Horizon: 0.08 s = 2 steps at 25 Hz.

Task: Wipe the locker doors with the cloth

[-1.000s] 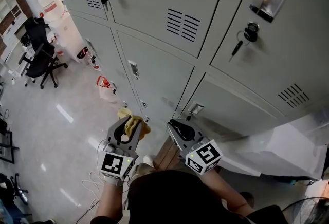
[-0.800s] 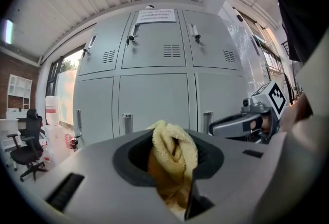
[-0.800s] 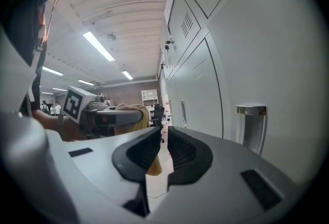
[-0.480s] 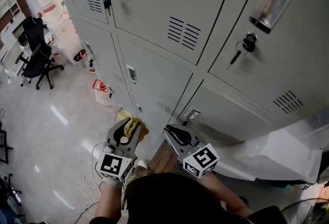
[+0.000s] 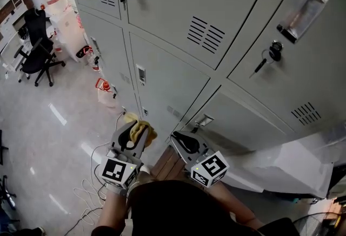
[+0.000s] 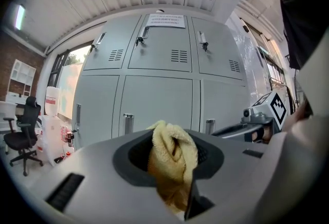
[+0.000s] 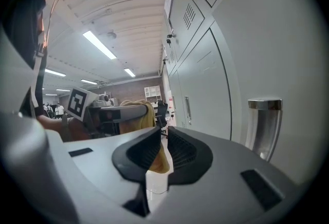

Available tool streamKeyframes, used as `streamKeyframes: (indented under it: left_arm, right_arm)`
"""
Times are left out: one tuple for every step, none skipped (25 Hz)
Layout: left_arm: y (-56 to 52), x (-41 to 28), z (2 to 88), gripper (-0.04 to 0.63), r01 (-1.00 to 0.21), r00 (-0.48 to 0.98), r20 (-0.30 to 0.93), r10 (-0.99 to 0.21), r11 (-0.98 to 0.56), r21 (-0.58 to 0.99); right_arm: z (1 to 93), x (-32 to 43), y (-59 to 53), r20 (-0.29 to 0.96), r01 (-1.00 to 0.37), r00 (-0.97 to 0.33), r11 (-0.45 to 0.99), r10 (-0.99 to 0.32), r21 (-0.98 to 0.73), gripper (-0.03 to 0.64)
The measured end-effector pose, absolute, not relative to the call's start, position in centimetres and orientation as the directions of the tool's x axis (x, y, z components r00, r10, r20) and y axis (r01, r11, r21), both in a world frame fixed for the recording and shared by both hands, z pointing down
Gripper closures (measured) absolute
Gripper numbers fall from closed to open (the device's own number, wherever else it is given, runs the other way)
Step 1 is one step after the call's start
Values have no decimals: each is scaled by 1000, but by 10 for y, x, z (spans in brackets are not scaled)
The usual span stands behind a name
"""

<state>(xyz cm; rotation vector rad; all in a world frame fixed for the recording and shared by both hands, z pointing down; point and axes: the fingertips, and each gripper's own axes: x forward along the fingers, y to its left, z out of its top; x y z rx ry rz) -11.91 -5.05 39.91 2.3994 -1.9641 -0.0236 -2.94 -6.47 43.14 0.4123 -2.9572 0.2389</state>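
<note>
Left hand-held gripper (image 5: 133,131): clamped on cloth (image 5: 142,130), off the doors (image 5: 173,80).
Right hand-held gripper (image 5: 180,138): jaws nearly together, empty.
Risk: cloth may snag a key (image 5: 263,63), pulling free.

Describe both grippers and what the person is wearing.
The left gripper and right gripper match. Each has a smooth grey moulded body that narrows into two jaws lined with black ribbed pads. At its hand end, each carries a white cube printed with black square markers. The person wears a dark top.
</note>
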Motion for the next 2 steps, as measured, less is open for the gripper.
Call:
streamKeyframes:
  left_arm:
    - [-51, -120, 399, 482, -978, 200, 17, -980, -199, 55]
    - [-51, -120, 399, 482, -977, 203, 21, -979, -201, 69]
  right_arm:
    - [433, -31, -64, 169, -279, -952, 951, -256, -136, 578]
    - [434, -32, -64, 173, -277, -952, 951, -252, -135, 578]
